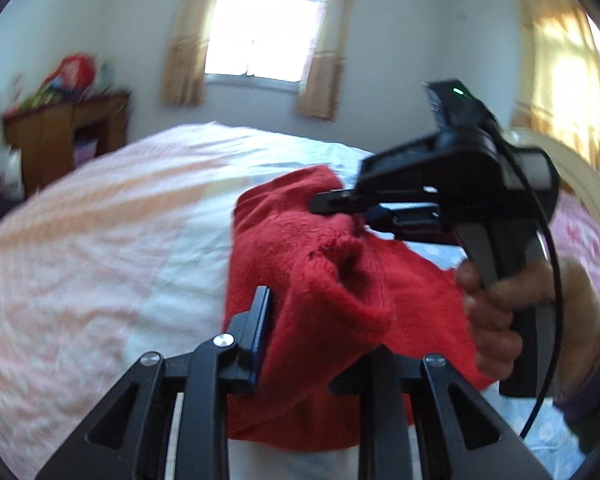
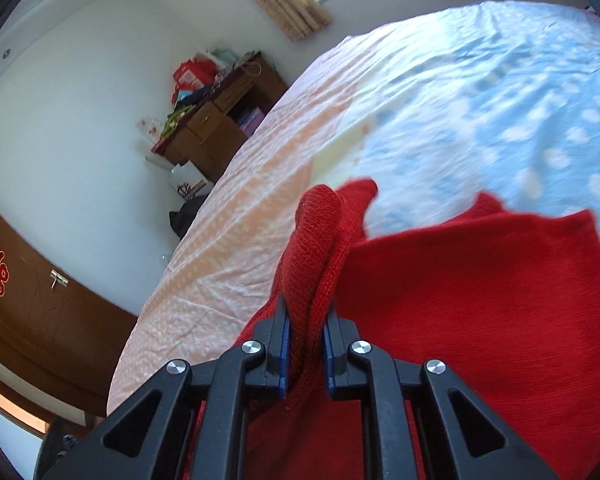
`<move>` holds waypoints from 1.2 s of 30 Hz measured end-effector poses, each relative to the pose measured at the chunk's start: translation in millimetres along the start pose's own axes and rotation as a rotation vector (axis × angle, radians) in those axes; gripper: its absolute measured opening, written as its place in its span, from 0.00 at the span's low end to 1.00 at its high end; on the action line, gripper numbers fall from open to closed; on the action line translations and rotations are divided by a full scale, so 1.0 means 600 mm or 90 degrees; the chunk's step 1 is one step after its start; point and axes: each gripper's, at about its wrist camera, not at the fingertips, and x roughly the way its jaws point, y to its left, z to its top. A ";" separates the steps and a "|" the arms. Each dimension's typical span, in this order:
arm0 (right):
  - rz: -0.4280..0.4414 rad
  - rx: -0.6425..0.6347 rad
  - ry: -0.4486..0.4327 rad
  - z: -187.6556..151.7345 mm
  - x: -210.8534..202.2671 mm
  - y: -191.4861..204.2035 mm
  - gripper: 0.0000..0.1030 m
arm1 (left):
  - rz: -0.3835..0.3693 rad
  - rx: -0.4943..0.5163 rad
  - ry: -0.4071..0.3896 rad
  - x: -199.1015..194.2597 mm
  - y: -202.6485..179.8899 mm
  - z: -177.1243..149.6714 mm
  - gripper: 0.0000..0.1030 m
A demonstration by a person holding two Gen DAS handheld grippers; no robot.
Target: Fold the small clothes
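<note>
A small red knitted garment (image 1: 300, 248) hangs lifted above the bed (image 1: 100, 240). My left gripper (image 1: 320, 320) is shut on a bunched fold of it; the right finger is hidden under the cloth. My right gripper (image 1: 336, 204) shows in the left wrist view, held by a hand (image 1: 500, 312), its fingers pinching the garment's far edge. In the right wrist view my right gripper (image 2: 306, 344) is shut on a rolled edge of the red garment (image 2: 480, 320), which spreads to the right over the bed (image 2: 460, 100).
The bed sheet is pink-striped on the left and blue with white spots on the right. A cluttered wooden desk (image 1: 60, 136) stands against the far wall, also in the right wrist view (image 2: 216, 120). A curtained window (image 1: 268, 32) is behind the bed. A wooden wardrobe (image 2: 40, 308) stands at left.
</note>
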 end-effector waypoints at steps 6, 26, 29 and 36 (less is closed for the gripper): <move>-0.040 -0.009 -0.022 0.016 -0.071 -0.057 0.12 | -0.069 0.057 0.004 0.021 -0.072 0.019 0.21; -0.120 0.050 -0.022 -0.056 -0.117 -0.279 0.12 | -0.153 0.138 0.134 0.090 -0.190 -0.005 0.22; -0.130 0.055 -0.028 -0.057 -0.119 -0.281 0.20 | -0.153 0.135 0.146 0.087 -0.179 -0.002 0.32; -0.227 0.071 -0.086 -0.121 -0.235 -0.266 0.34 | -0.170 0.129 0.138 -0.019 -0.098 -0.045 0.79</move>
